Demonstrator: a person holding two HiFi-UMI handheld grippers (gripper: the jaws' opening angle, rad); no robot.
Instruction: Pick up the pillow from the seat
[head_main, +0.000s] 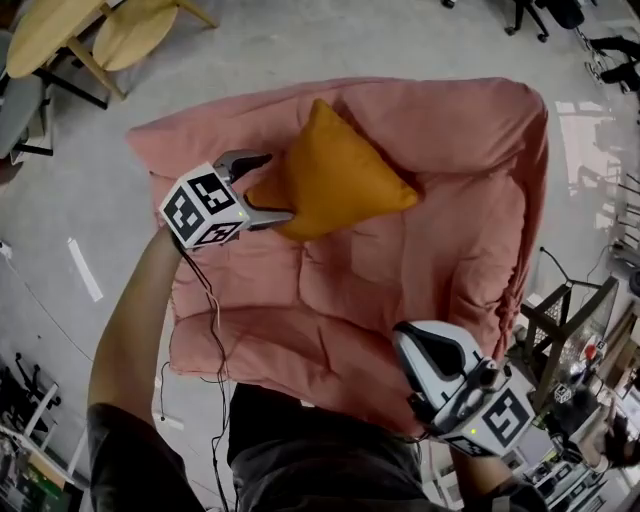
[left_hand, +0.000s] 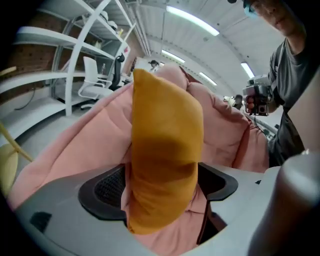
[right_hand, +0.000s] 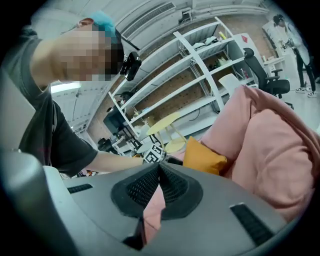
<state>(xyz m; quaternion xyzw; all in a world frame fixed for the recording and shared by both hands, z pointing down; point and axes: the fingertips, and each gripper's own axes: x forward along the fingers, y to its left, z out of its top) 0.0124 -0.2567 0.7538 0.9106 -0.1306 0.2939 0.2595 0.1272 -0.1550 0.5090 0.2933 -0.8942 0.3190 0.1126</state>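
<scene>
The orange pillow lies on the upper middle of the pink padded seat, tilted so that one corner points up toward the seat's back edge and another points right, in the head view. The left gripper has reached the pillow's left corner from the seat's left side, with its marker cube just outside that corner and the person's bare left arm stretching back from it. Its jaws stand spread wide, one above and one below the corner, and the left gripper view shows the pillow's end filling the space between the two dark pads. The cloth sits close against both pads, but it is not visibly squeezed, so the jaws bracket the pillow and have no firm hold on it. The pillow rests on the seat, with pink fabric bunched under its near end. The right gripper is well apart from the pillow, low on the right near the seat's front edge and pointing up and left across the cushion. In the right gripper view its pads meet at the tips and carry nothing; pink fabric shows below them, and the pillow appears farther off beside the other gripper's cube. Two pale round tables stand on the grey floor beyond the seat's far left corner
</scene>
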